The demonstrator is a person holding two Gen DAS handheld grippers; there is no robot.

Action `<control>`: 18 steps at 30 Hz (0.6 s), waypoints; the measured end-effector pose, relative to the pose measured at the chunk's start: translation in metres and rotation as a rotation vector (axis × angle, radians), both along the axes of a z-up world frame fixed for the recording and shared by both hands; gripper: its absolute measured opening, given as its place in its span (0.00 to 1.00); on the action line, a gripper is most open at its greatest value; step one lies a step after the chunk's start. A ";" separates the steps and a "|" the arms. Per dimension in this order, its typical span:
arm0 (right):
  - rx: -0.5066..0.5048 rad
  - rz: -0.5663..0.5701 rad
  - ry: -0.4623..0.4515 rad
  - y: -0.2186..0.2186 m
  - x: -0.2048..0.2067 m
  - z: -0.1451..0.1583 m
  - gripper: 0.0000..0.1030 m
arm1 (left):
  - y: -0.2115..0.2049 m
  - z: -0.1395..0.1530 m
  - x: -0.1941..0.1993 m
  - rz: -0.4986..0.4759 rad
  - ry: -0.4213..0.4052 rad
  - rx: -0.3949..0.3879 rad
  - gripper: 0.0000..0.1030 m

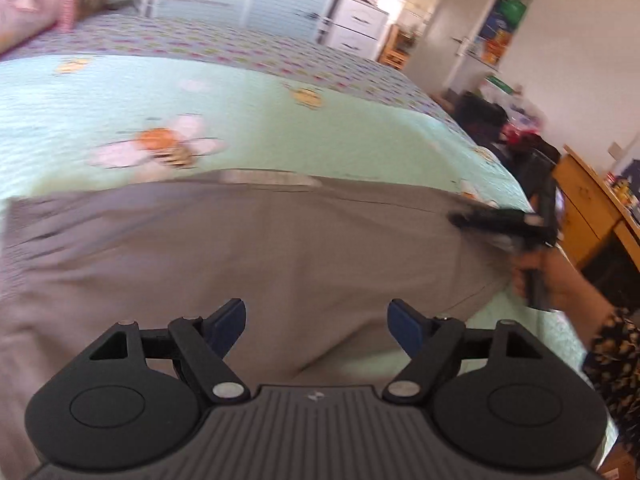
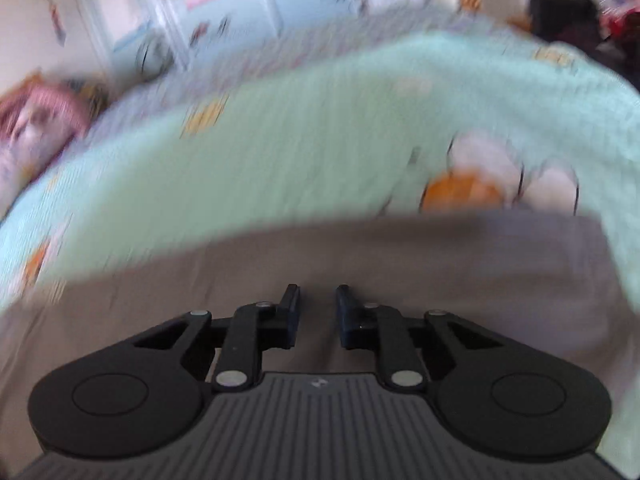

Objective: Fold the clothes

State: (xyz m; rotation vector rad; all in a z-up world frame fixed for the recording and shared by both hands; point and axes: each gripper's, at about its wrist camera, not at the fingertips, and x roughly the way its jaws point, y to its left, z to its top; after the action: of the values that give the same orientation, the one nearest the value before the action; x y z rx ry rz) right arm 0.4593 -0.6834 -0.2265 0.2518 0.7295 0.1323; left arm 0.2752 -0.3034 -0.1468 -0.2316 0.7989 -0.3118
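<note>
Grey garment (image 1: 224, 248) flat on bed (image 1: 120, 100). Left hand-held gripper (image 1: 316, 326) jaws wide apart, empty. Right hand-held gripper (image 2: 318, 316) jaws narrowly apart, nothing pinched.

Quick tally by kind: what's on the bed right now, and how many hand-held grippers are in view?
Grey-brown garment: 1
Mint bee-print blanket: 1
Pink pillow: 1
Hand-held grippers: 2, left hand-held gripper, right hand-held gripper
Total: 5

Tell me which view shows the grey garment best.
The left wrist view: the grey garment is fairly sharp there, spread across the green blanket, with its far edge and a pale label visible. The right wrist view shows the garment only as a motion-blurred patch.
</note>
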 end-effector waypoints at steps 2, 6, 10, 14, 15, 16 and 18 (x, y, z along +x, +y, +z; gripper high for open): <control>0.079 -0.046 -0.010 -0.013 0.002 -0.003 0.22 | -0.025 -0.013 0.023 -0.019 0.024 0.010 0.79; 0.113 -0.059 -0.061 -0.027 -0.032 0.013 0.26 | -0.055 -0.038 0.055 -0.036 0.077 0.024 0.79; 0.101 -0.070 0.088 -0.054 -0.032 0.014 0.30 | -0.075 -0.051 0.066 -0.063 0.075 0.104 0.79; 0.157 -0.127 0.091 -0.090 0.012 -0.004 0.00 | -0.079 -0.061 0.067 -0.068 0.073 0.142 0.83; 0.191 -0.179 0.069 -0.102 0.017 -0.005 0.00 | -0.080 -0.061 0.066 -0.071 0.078 0.148 0.83; 0.225 -0.234 0.047 -0.113 0.022 -0.007 0.00 | -0.080 -0.061 0.067 -0.072 0.083 0.150 0.83; 0.296 -0.301 -0.012 -0.131 0.018 -0.005 0.04 | -0.078 -0.061 0.069 -0.073 0.095 0.145 0.83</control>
State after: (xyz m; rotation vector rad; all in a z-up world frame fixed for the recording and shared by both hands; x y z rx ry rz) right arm 0.4771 -0.8145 -0.2313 0.6392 0.6515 -0.0453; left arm 0.3446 -0.3815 -0.2081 -0.0816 0.9209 -0.3123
